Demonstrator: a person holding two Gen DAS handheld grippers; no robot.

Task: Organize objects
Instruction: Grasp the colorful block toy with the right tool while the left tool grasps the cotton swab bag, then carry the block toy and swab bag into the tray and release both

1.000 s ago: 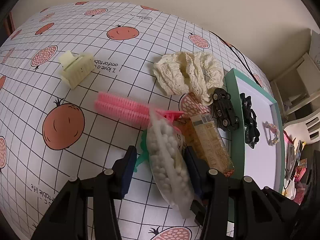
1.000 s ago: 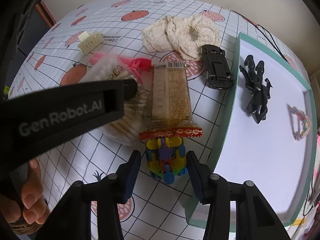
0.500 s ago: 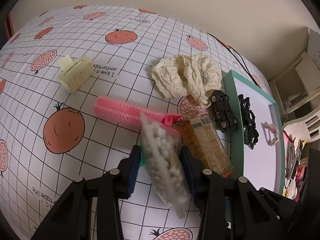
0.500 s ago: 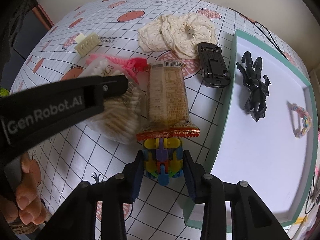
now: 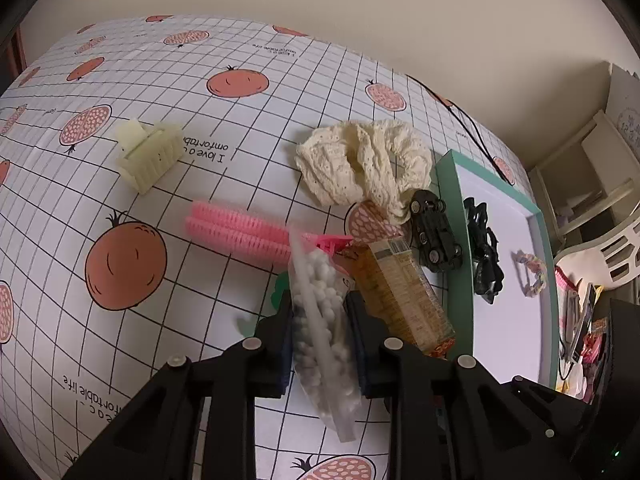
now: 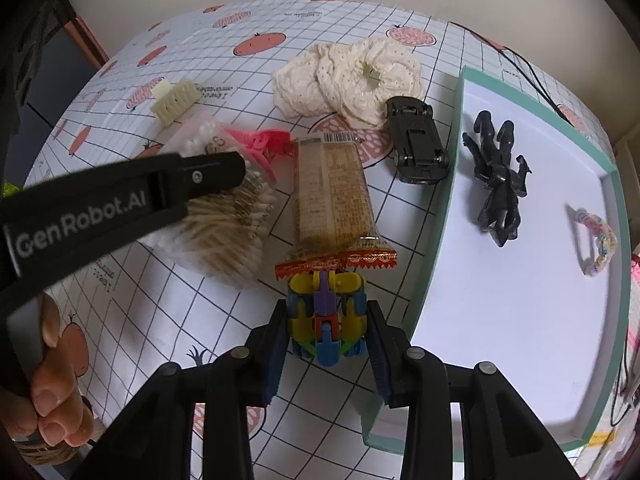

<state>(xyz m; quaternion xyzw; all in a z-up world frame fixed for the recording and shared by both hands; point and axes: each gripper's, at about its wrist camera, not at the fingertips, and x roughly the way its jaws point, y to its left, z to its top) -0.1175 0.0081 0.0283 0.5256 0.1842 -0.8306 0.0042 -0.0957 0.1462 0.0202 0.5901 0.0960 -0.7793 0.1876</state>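
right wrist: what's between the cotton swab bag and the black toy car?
The snack bar packet lies between the cotton swab bag and the black toy car; the right wrist view shows it.

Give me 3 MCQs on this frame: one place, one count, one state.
1. Where is the black toy car?
A. in the tray
B. on the table beside the tray
C. in a gripper

2. How many things lie in the tray?
A. two
B. four
C. none

3. What is between the left gripper's jaws?
A. swab bag
B. snack bar
C. nothing

Key: 1 B, the car sits outside the tray's green wall. 2 A, only a black clip and a pastel hair tie. 3 A, the jaws are closing on the swab bag.
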